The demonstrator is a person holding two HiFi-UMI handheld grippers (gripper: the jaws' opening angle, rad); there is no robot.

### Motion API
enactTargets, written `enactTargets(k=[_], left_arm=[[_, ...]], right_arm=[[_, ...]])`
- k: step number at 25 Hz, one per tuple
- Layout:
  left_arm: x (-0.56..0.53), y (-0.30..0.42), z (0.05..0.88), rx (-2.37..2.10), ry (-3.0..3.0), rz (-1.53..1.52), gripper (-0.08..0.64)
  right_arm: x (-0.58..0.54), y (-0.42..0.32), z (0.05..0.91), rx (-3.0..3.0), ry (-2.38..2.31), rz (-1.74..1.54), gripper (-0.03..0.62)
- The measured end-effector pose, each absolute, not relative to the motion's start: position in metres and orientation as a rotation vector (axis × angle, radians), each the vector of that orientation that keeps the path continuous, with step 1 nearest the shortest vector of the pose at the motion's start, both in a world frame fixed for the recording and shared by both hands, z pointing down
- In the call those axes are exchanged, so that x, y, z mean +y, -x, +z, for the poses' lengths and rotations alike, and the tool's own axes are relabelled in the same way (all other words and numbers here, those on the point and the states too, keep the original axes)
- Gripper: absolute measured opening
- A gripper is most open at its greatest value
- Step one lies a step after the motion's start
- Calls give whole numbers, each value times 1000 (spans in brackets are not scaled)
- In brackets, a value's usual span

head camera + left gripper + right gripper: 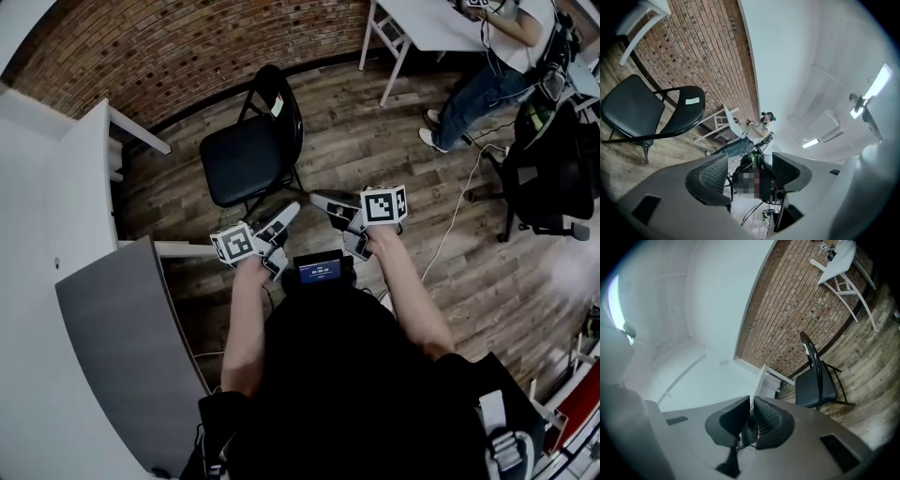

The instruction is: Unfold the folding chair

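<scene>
One black folding chair (246, 159) stands opened on the wooden plank floor (375, 141). Its seat lies flat and its backrest is upright. In the head view it is at about 11 o'clock from my hands, near them but not touched. Behind it, at 12 o'clock, runs a brick wall (187, 47), and at 9 o'clock there is a white wall (37, 187). At 2 o'clock a person (487, 75) sits at a white table (422, 23). At 3 o'clock stands a black office chair (553, 169), and a grey panel (122, 347) is at 7 o'clock, just beside me.

Both my forearms reach forward, and the two tools point about level, with their tips near each other. My left hand-held gripper (289, 211) is released: its jaws stand well apart and nothing is between them. My right hand-held gripper (321, 200) is clenched, with the pads nearly meeting, and it holds nothing.

The head view shows the seat from above. Only the left gripper view shows a pale label (693, 101) on the backrest and the ceiling lights (876, 89). The right gripper view shows the chair from the side, with its backrest edge-on.
</scene>
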State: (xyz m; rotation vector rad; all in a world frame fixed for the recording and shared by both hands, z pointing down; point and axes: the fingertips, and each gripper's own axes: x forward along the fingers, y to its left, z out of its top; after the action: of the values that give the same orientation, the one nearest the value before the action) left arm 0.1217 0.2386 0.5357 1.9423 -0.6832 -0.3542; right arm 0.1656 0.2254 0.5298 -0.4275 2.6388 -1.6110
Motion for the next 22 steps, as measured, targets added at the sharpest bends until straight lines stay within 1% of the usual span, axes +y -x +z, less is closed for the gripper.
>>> enactTargets(k=[22], left_arm=[[237, -120, 541, -668, -1938, -364, 319]], right_arm=[[228, -160, 529, 2664, 408, -1602, 28]])
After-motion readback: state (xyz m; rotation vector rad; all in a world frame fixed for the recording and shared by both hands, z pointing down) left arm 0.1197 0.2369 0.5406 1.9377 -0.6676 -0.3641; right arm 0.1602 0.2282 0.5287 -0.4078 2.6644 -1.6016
